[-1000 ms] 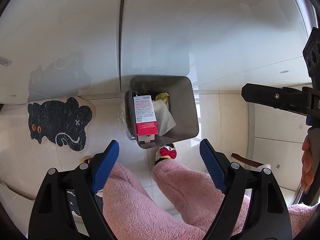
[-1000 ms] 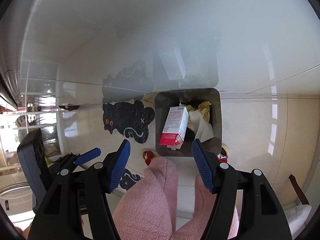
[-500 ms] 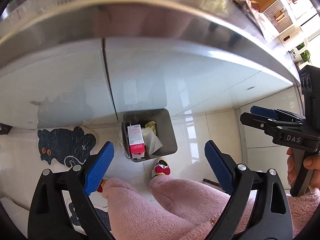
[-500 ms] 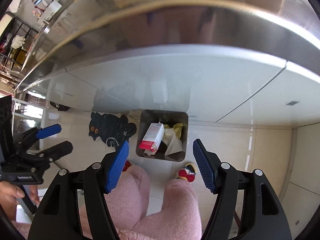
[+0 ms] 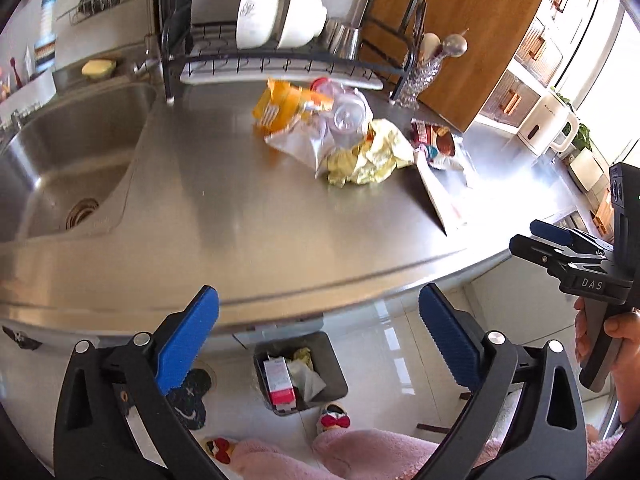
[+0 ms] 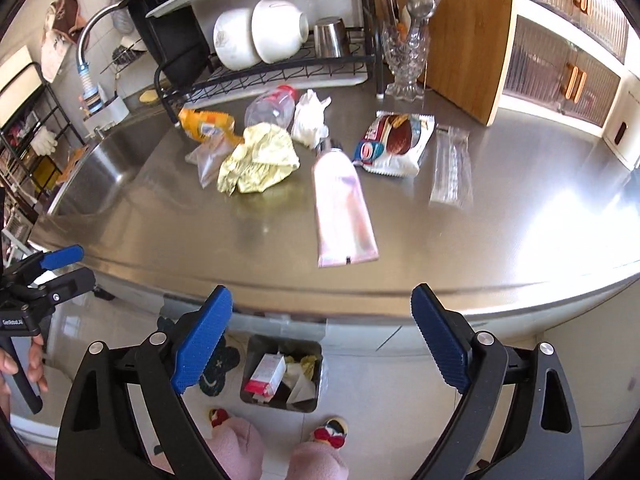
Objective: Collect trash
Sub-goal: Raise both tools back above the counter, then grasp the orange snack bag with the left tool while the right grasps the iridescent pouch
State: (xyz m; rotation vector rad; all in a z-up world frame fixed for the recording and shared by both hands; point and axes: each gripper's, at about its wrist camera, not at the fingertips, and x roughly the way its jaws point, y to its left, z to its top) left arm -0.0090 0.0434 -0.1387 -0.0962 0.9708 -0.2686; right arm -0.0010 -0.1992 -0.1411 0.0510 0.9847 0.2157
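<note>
**Both tongs spread and empty above the littered tabletop**

The left tongs (image 5: 318, 320) and the right tongs (image 6: 322, 322) are seen spread wide, their jaws having just been opening, and nothing is held between them. The trash is spread over the far half of the steel tabletop (image 6: 200, 232); the grey bin (image 6: 280, 376) is seen on the floor below its near edge, already holding a red-and-white carton (image 6: 266, 374) and crumpled paper.

Nearest the edge, a flat pink tube (image 6: 342, 204) is laid lengthwise, smooth and glossy. Beyond it to the left, a crumpled yellow wrapper (image 6: 258, 158) is bunched soft and light, with a clear plastic bottle (image 6: 270, 106) and an orange packet (image 6: 206, 122) farther off. To the right, a snack packet (image 6: 394, 142) and a clear sleeve (image 6: 452, 164) are laid flat.

The next pick is probably best made on the tube or the yellow wrapper. The tube should be pinched across its narrow width, as the slick film may slip; the wrapper can be squeezed at its bulk. Flat film should be lifted by an edge.
</note>
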